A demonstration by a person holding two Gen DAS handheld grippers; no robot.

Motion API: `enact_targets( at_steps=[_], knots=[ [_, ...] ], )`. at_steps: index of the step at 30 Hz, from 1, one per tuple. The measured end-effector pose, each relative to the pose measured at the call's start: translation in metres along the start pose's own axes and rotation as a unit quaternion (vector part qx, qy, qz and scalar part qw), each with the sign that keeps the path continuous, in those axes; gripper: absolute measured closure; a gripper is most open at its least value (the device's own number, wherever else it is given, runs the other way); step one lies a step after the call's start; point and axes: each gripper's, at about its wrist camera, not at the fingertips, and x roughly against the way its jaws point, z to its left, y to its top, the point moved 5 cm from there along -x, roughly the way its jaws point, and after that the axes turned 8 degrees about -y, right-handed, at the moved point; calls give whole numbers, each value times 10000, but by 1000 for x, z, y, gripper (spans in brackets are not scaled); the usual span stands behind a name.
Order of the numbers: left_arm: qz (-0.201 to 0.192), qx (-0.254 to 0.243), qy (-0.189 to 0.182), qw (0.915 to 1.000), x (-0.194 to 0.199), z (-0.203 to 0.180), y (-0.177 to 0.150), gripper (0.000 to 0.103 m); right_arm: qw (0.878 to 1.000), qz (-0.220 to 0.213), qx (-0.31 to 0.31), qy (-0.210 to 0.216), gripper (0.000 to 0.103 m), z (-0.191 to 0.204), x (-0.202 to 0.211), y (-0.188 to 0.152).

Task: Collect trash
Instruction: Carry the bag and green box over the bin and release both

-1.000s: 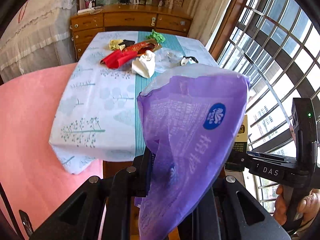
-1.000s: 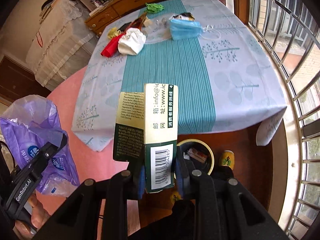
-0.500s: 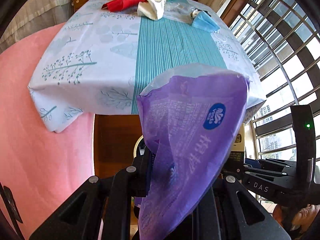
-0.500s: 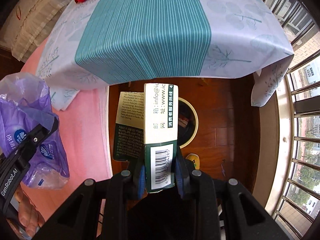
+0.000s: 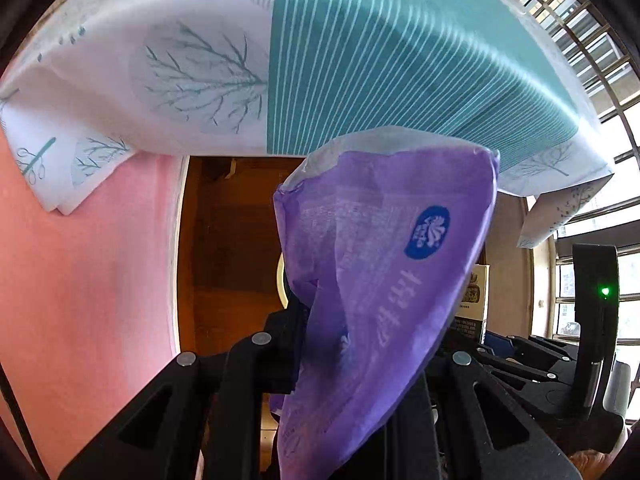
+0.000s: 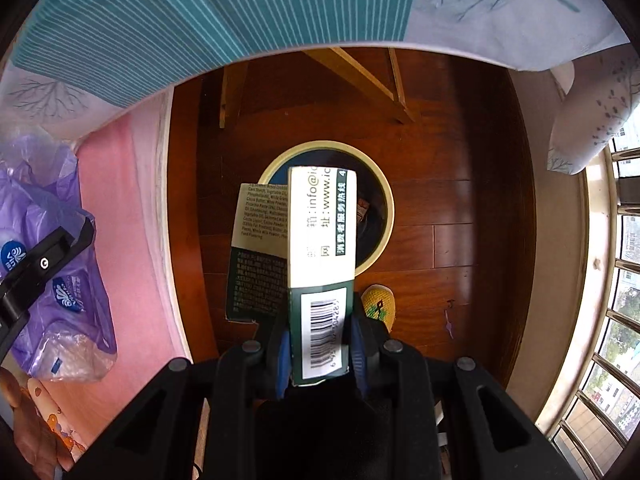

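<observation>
Wedging carton (image 6: 320, 264) between fingers (image 6: 280, 356)

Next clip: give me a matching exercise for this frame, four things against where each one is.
Things:
1. purple bag
2. carton
3. bin
4. tablecloth

Places:
A. hanging over the table edge
B. on the wooden floor, under the carton
C. clamped in the right tool
D. clamped in the left tool

Pairs: 1-D, 2-C, 3-B, 4-A
</observation>
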Motion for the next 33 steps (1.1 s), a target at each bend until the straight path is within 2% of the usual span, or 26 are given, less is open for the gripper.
enact_targets(
  at_steps=[6, 11, 13, 17, 18, 19, 20, 21, 23, 24, 28, 33],
  knots=[
    [383, 251, 4, 9990, -90, 15, -12, 86, 9999, 118, 45, 3, 78, -6, -78, 19],
    [636, 250, -35, 9977, -158, 22, -17, 86, 9998, 196, 13, -51, 78, -6, -140, 39],
    [682, 209, -108, 9974, -178, 22, -16, 82, 9998, 208, -5, -52, 78, -7, -157, 46],
    [788, 242, -235, 9963, -206, 26, -14, 57, 9995, 254, -149, 82, 76, -12, -181, 53],
    [855, 249, -231, 9958, -212, 27, -14, 49, 9993, 288, -198, 140, 72, -14, -185, 52],
    [865, 276, -187, 9957, -217, 28, -14, 47, 9991, 303, -237, 167, 67, -15, -190, 53],
    [833, 315, -123, 9960, -220, 29, -14, 45, 9991, 293, -254, 166, 54, -17, -194, 54],
    [809, 356, -69, 9961, -221, 31, -14, 39, 9992, 268, -262, 154, 47, -18, -195, 53],
    [759, 409, 8, 9963, -223, 31, -14, 27, 9992, 236, -293, 137, 47, -22, -195, 51],
    [712, 417, 32, 9966, -221, 31, -14, 24, 9991, 232, -325, 130, 47, -24, -196, 51],
    [652, 331, 200, 9971, -214, 33, -14, 24, 9987, 101, -471, 138, 46, -28, -189, 53],
    [511, 316, 309, 9977, -190, 32, -10, 24, 9987, -153, -458, 132, 46, -27, -162, 55]
  ],
)
